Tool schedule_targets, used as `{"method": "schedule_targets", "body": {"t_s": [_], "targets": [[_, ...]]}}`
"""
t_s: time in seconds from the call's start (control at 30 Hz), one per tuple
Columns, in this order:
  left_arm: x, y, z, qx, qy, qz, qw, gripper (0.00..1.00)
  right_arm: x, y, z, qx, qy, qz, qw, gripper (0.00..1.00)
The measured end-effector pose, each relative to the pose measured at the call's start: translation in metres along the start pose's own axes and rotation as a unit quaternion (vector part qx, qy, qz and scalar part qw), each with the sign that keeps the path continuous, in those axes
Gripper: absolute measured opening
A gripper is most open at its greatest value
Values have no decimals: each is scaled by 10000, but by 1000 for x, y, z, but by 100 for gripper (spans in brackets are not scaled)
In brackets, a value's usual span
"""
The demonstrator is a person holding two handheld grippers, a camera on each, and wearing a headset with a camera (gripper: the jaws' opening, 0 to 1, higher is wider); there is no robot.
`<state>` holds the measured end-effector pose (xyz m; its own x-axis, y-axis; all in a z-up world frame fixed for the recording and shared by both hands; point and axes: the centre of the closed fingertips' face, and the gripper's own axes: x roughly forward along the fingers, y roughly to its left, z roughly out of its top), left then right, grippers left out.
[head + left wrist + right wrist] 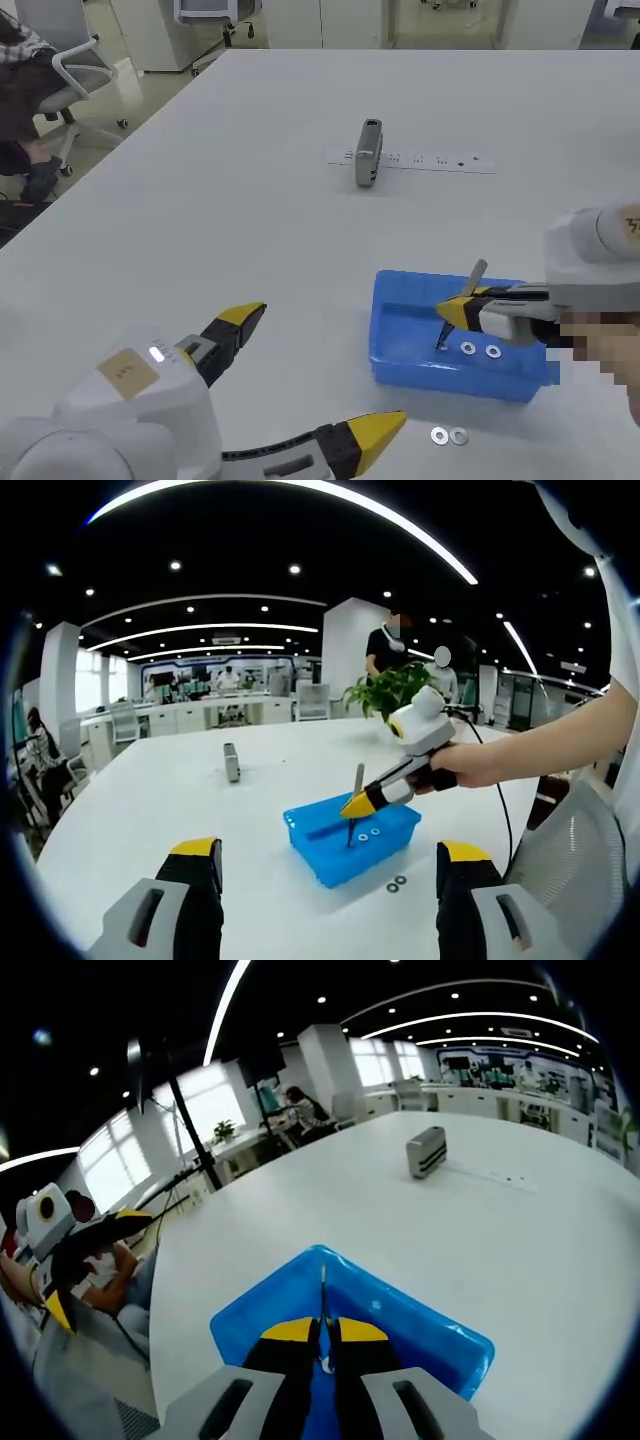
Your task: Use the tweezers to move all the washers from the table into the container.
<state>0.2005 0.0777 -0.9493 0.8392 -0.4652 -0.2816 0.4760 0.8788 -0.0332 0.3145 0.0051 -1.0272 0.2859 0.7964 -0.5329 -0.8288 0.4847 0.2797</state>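
A blue container (395,335) sits on the white table, with two washers (480,350) lying inside it. My right gripper (455,308) is shut on the tweezers (445,335), whose tips point down into the container beside those washers. Two more washers (449,436) lie on the table just in front of the container. My left gripper (315,372) hovers open and empty at the near left. In the left gripper view, the right gripper (365,802) holds the tweezers (354,815) over the container (330,865). The right gripper view has the tweezers (322,1295) between the shut jaws above the container (440,1340).
A grey device (369,152) stands on a white marked strip (430,161) at mid table. Office chairs (75,75) stand beyond the table's far left edge. A person's hand (470,765) holds the right gripper. People and a plant (385,690) are in the background.
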Motion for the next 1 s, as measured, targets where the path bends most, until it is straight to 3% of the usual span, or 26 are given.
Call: {"method": "schedule_targets", "body": {"t_s": [0.57,1.0], "targets": [[1,-2,-2,35,51,-31,10000,90,4,9,-1,-782,58,49,9969,4],[1,-3,-1,49,50,-42,10000,90,1,9,2,-677,-151,16,9976,4]]}}
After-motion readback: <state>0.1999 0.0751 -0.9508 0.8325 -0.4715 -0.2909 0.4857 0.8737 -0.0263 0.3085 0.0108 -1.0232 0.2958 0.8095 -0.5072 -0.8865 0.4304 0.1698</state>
